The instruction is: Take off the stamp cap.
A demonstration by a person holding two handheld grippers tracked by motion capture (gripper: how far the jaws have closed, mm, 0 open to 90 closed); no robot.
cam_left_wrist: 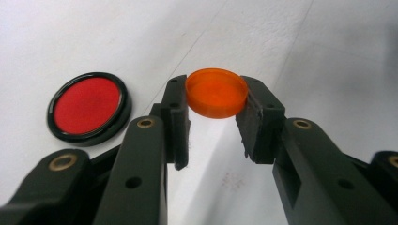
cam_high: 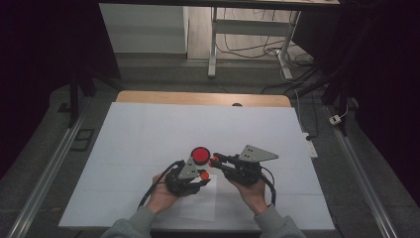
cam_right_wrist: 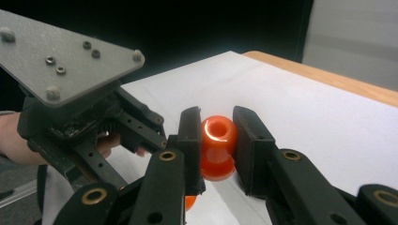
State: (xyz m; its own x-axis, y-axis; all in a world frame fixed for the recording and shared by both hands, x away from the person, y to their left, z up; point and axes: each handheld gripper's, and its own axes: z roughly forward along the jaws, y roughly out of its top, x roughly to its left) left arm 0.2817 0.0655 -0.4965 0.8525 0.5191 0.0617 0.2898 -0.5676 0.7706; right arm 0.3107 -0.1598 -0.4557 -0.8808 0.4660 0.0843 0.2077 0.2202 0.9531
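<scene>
My left gripper [cam_left_wrist: 213,117] is shut on a flat orange cap [cam_left_wrist: 217,92], gripped by its edges and held level a little above the table. In the high view this left gripper [cam_high: 204,176] sits near the front middle of the table with the orange cap [cam_high: 204,175] at its tips. My right gripper [cam_right_wrist: 218,140] is shut on a small orange bottle [cam_right_wrist: 217,145], whose open mouth faces the camera. From above, the right gripper [cam_high: 215,160] points left toward the left one. A red disc with a black rim [cam_high: 200,155] [cam_left_wrist: 88,108] lies flat just beyond both.
A white sheet [cam_high: 148,139] covers the table, with the wooden edge [cam_high: 203,98] showing at the far side. A smaller paper [cam_high: 198,206] lies under the hands near the front edge. Desk legs and cables [cam_high: 282,54] stand on the floor beyond.
</scene>
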